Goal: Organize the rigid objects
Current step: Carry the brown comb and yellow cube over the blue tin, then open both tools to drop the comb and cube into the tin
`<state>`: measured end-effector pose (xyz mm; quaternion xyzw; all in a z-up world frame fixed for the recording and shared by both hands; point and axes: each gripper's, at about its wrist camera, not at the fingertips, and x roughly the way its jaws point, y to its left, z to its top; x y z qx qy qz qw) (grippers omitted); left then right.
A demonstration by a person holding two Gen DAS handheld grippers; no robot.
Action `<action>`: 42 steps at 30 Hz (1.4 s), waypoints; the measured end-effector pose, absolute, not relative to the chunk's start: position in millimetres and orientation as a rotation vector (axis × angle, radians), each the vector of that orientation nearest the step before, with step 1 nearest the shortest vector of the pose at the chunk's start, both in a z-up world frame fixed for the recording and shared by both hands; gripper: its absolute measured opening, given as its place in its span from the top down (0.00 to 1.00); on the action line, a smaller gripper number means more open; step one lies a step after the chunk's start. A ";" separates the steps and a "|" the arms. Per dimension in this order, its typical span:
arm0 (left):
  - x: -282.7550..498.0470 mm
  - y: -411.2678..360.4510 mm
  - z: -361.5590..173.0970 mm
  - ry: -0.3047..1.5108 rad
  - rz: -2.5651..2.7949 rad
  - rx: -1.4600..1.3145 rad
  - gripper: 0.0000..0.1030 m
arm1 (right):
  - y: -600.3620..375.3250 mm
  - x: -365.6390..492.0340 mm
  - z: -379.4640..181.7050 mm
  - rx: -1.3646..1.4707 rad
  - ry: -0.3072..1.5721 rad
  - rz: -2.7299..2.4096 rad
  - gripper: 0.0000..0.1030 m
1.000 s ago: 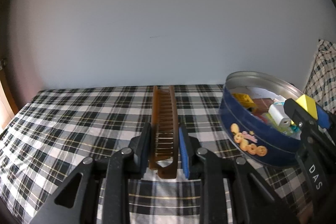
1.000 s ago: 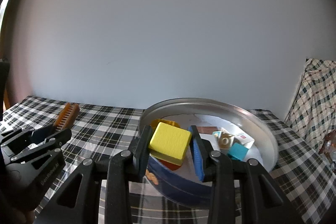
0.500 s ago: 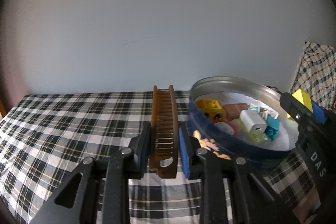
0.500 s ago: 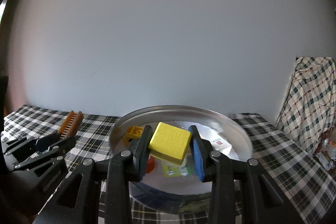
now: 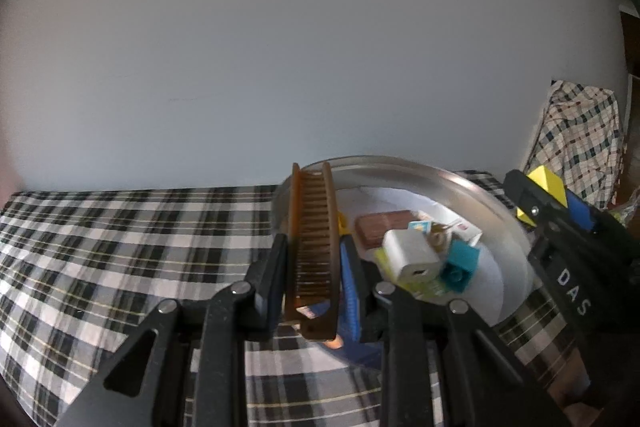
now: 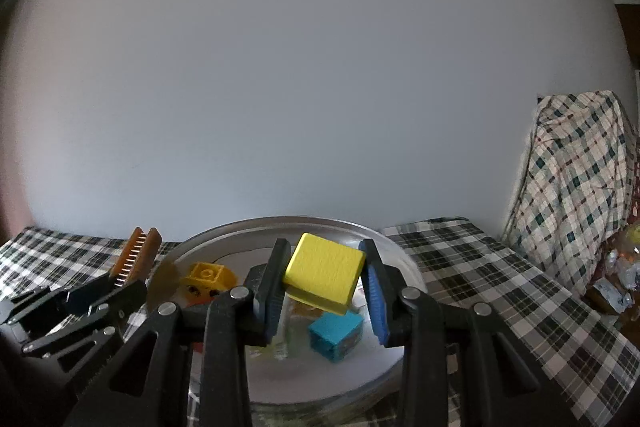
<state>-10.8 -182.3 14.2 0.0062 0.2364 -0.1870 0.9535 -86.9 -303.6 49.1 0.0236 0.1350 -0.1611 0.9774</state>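
My left gripper (image 5: 314, 279) is shut on a brown comb (image 5: 313, 227) that points away from me, its far end over the left rim of a round blue tin (image 5: 468, 183). In the right wrist view my right gripper (image 6: 326, 277) is shut on a yellow block (image 6: 324, 271), held above the tin (image 6: 396, 255). Inside the tin lie a white charger (image 5: 412, 253), a teal brick (image 5: 460, 263), a brown block (image 5: 384, 223) and a yellow brick (image 6: 206, 275). The left gripper with the comb (image 6: 136, 257) shows at the left of the right wrist view; the right gripper with the yellow block (image 5: 546, 183) at the right edge of the left one.
The tin stands on a bed with a black and white plaid cover (image 5: 120, 239) against a plain pale wall (image 5: 320, 47). A plaid pillow (image 6: 580, 179) leans at the right, with small clutter (image 6: 616, 279) beside it.
Both grippers have moved toward and over the tin, which now sits closer and more central in each view. The comb's end has reached the tin's left rim; the yellow block hangs over its inside.
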 end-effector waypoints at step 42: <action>37.3 -268.3 0.1 0.658 -0.388 0.100 0.77 | -373.6 -6.0 29.3 0.055 0.481 -0.359 0.63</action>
